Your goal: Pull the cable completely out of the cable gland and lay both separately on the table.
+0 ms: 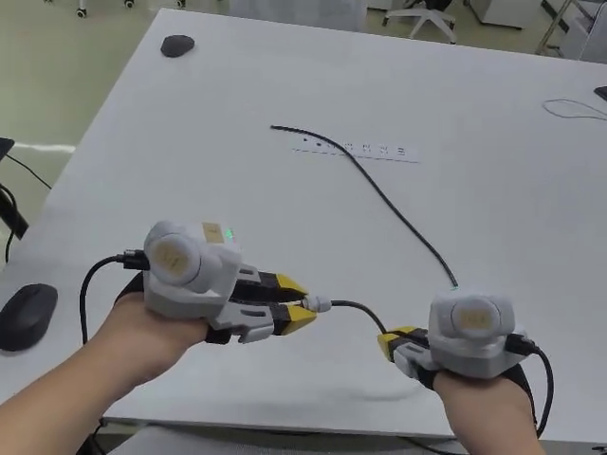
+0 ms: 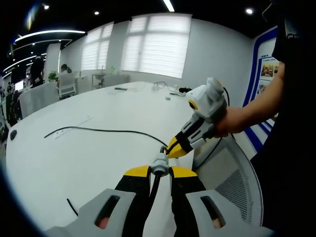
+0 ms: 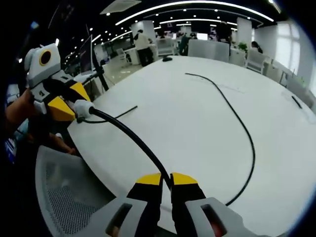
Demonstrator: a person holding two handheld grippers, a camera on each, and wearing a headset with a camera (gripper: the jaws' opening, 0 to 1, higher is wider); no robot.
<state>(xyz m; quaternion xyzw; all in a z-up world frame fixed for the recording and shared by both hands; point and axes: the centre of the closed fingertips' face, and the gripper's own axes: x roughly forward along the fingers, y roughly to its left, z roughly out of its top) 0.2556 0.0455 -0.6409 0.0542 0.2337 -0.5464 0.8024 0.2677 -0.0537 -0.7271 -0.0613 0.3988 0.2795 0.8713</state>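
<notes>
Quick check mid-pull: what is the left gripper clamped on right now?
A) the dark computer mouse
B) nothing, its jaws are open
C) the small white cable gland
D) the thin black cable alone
C: the small white cable gland sits pinched between the yellow-tipped jaws of the left gripper, while the right gripper clamps the thin black cable that runs out of it.

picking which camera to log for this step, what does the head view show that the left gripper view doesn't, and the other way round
Head view adds a computer mouse at the near left edge of the white table, and the left hand around the left gripper. Left gripper view adds windows with blinds and a mesh chair back. Both share the table, the cable, the cable gland clamped in the left jaws, and the right gripper shut on the cable.
</notes>
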